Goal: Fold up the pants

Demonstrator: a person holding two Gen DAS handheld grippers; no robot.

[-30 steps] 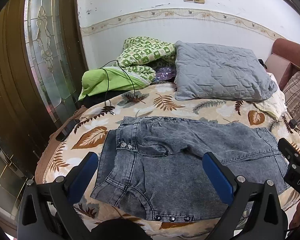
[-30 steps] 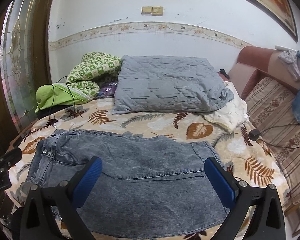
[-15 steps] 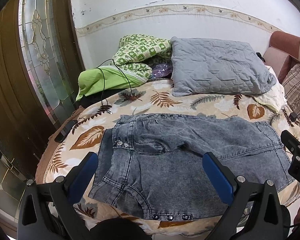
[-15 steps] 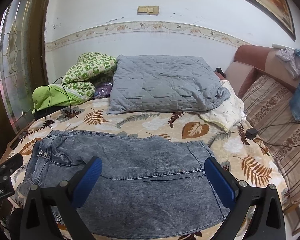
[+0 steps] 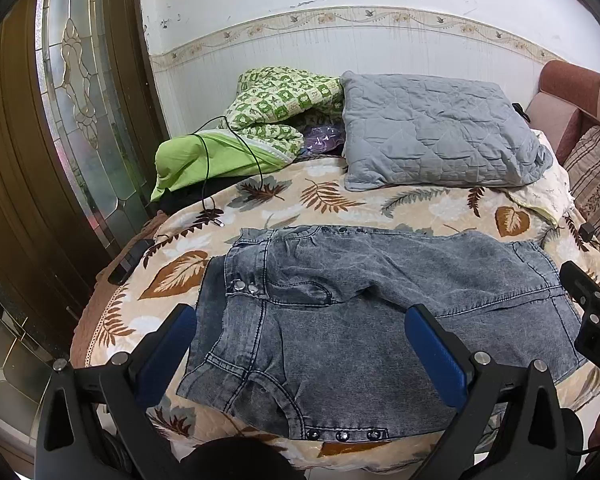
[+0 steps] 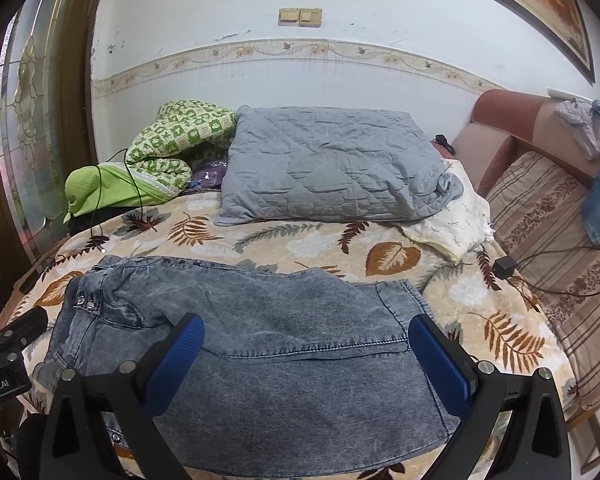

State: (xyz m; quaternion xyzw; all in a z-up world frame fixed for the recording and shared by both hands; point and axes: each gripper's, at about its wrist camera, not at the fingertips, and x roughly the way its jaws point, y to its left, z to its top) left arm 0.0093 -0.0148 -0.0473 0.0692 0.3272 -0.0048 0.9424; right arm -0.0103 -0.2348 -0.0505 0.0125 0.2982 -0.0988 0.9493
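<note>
Grey acid-wash denim pants (image 5: 340, 320) lie spread flat on a leaf-patterned bedspread (image 5: 332, 200), waist to the left and hems to the right. In the right wrist view the pants (image 6: 268, 344) fill the near part of the bed. My left gripper (image 5: 300, 344) hovers open above the waist end, nothing between its blue pads. Over the leg end my right gripper (image 6: 306, 356) is also open and empty. Each gripper shows at the edge of the other's view: the right gripper (image 5: 592, 320) and the left gripper (image 6: 4, 360).
A grey quilted pillow (image 5: 436, 140) and a green patterned blanket (image 5: 268, 120) with a black cable (image 5: 204, 168) lie at the back. A glazed wooden door (image 5: 60, 140) stands left. A striped sofa (image 6: 548, 232) with a charger (image 6: 504, 266) is right.
Both grippers have drawn back and risen slightly, so the pants and bed sit a little lower and smaller in view. The pants have not moved.
</note>
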